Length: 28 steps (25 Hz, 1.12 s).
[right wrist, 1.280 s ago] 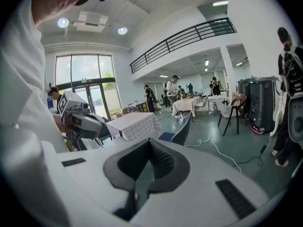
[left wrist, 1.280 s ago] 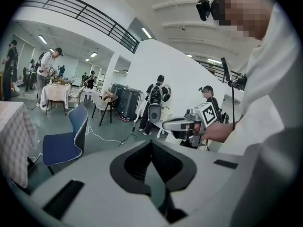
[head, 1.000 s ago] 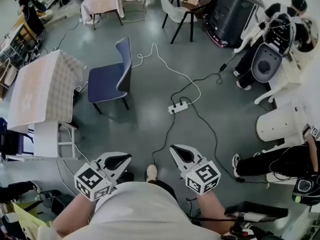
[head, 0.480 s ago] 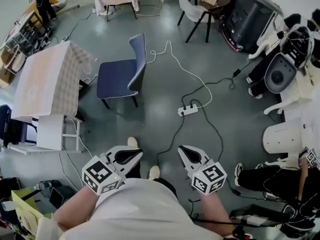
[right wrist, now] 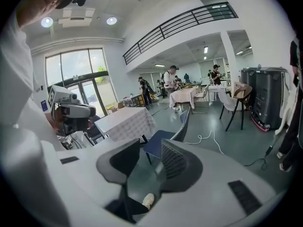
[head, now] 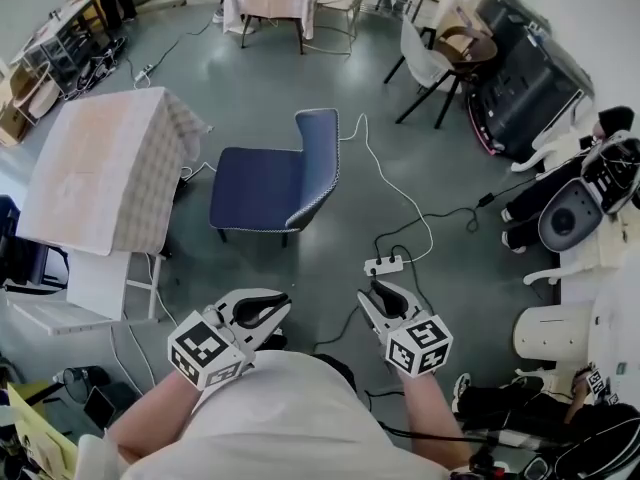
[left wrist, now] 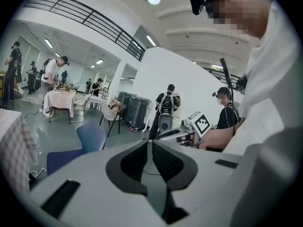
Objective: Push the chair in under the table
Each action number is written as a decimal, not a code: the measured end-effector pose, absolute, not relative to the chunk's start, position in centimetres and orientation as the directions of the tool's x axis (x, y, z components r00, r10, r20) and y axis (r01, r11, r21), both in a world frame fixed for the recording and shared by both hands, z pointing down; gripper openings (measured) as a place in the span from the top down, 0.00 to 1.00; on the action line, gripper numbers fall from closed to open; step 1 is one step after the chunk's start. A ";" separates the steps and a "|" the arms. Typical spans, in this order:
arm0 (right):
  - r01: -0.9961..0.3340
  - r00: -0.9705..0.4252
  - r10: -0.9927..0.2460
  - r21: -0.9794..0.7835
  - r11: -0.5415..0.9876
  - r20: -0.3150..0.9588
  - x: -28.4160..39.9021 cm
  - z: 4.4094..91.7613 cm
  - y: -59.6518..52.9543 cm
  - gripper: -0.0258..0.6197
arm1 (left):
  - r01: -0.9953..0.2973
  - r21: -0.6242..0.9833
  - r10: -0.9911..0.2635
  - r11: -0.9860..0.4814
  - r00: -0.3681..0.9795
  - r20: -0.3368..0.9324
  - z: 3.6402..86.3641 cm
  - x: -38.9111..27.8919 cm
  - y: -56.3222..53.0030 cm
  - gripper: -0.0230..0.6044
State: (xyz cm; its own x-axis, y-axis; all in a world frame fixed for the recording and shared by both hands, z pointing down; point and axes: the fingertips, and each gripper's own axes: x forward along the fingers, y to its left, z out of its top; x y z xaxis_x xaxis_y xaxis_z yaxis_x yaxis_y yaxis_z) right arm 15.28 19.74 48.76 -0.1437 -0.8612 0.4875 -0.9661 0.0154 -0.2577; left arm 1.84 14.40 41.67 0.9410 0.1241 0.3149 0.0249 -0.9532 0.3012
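The blue chair [head: 262, 188] stands on the grey floor with its seat towards the checked-cloth table [head: 95, 168] and a gap between the two. Both grippers hang low in front of the person, short of the chair and touching nothing. My left gripper [head: 283, 304] is shut and empty, and the left gripper view shows its tips [left wrist: 150, 143] together with the chair [left wrist: 90, 136] to the left. My right gripper [head: 372, 290] has its jaws opening with nothing between them. Past those jaws [right wrist: 150, 145] the right gripper view shows the chair's backrest [right wrist: 183, 119] and the table [right wrist: 125, 122].
A white power strip [head: 385, 265] lies on the floor just ahead of the right gripper, and its white cable [head: 385, 183] runs past the chair. A white shelf unit [head: 100, 288] stands by the table's near end. People sit at the right [head: 560, 198]. More chairs [head: 430, 63] stand further back.
The person has walked forward, so the chair and table are nearer and larger. Both grippers came along with the person. The power strip now lies right by the right gripper.
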 end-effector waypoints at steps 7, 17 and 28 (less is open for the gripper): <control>-0.959 -0.155 -0.826 -0.283 -0.006 0.542 20.1 51.6 8.7 0.61 | -0.050 0.297 0.056 -0.954 0.939 0.339 42.1 1.5 5.7 0.89; -0.923 -0.229 -0.749 -0.382 -0.036 0.622 31.0 58.7 -8.0 0.56 | -0.303 0.288 -0.171 -0.908 0.899 0.403 41.8 4.8 -3.6 0.95; -0.828 -0.342 -0.630 -0.541 -0.149 0.697 35.7 68.3 -17.4 0.53 | -0.466 0.299 -0.308 -0.833 0.838 0.450 41.9 6.8 -9.1 0.95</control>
State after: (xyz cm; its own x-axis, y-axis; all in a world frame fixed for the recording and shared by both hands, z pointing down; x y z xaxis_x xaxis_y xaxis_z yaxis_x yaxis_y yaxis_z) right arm 35.72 -17.38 68.33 -0.3422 -0.6299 0.6972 -0.8280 -0.1487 -0.5407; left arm 6.85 -9.14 41.91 0.8382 -0.3081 0.4500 -0.4664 -0.8327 0.2986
